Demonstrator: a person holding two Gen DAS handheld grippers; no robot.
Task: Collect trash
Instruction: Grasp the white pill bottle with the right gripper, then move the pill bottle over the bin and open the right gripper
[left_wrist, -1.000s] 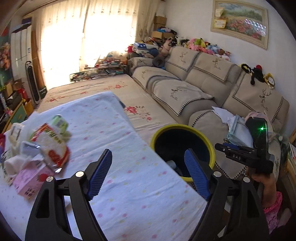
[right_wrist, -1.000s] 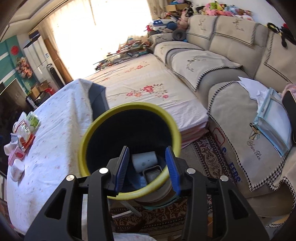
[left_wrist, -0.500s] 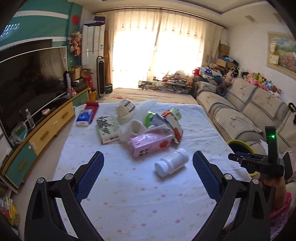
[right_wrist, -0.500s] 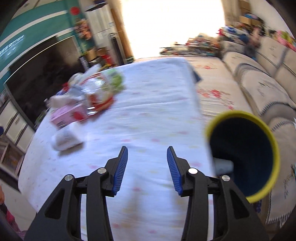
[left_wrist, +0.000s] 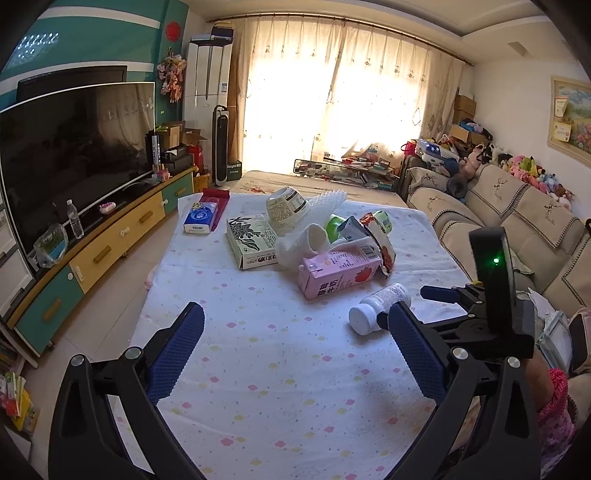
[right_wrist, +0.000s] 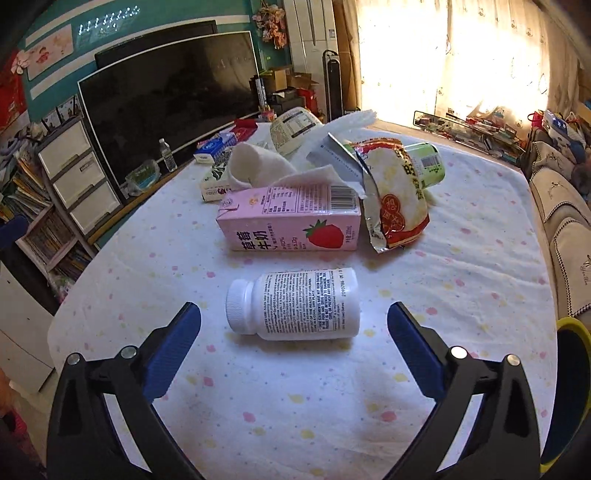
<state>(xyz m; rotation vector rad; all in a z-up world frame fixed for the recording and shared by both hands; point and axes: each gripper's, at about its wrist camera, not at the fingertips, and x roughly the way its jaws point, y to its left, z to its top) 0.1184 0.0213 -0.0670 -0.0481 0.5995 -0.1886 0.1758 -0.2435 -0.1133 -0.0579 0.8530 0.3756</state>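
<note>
A white pill bottle (right_wrist: 295, 308) lies on its side on the dotted tablecloth (right_wrist: 332, 398), just ahead of my open right gripper (right_wrist: 293, 328); it also shows in the left wrist view (left_wrist: 376, 306). Behind it lie a pink strawberry milk carton (right_wrist: 291, 219), a red snack bag (right_wrist: 397, 194), white tissue (right_wrist: 258, 166), a green cup (right_wrist: 428, 162) and a paper bowl (right_wrist: 291, 127). My left gripper (left_wrist: 291, 343) is open and empty over the near cloth. The yellow-rimmed bin (right_wrist: 570, 369) stands at the table's right edge.
A green-patterned box (left_wrist: 251, 240) and a blue tissue pack (left_wrist: 201, 218) lie further back on the table. A TV (left_wrist: 74, 147) on a cabinet stands to the left, a sofa (left_wrist: 517, 214) to the right. The right gripper's body (left_wrist: 491, 291) shows in the left wrist view.
Both grippers swung from the bin back towards the trash pile. The right gripper opened wide and moved up close to the pill bottle.
</note>
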